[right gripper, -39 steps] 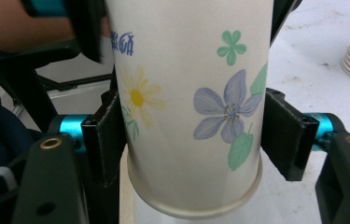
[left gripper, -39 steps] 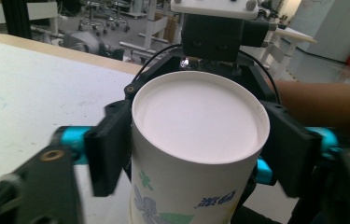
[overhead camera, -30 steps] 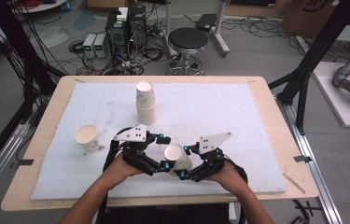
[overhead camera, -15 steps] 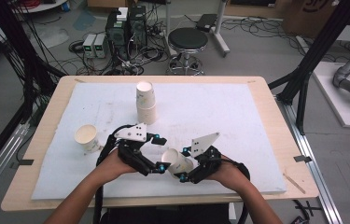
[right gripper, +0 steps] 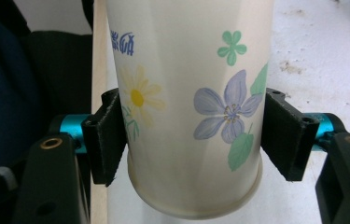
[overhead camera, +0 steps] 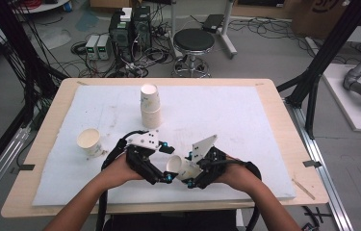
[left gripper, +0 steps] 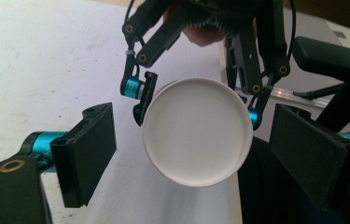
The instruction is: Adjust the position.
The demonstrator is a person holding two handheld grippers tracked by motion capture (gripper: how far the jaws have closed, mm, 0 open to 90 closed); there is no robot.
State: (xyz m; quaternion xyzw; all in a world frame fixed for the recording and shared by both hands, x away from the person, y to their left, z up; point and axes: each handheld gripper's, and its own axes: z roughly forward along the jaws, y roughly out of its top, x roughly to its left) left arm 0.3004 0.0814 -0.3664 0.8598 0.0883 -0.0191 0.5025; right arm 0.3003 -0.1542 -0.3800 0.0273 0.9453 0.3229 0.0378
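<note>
Right tongs (right gripper: 189, 140) clamp a flowered paper cup (overhead camera: 177, 166) by its sides near the base, holding it on its side just above the near edge of the counter (overhead camera: 274, 202) so one end faces the other hand. Left tongs (left gripper: 193, 154) stand wide, one black jaw either side of that round white end, not touching it, lined up, I'd say, to take the cup over. Farther out a lone cup (overhead camera: 89, 142) sits at the left, and a stack of cups (overhead camera: 150, 104) waits mid-counter
</note>
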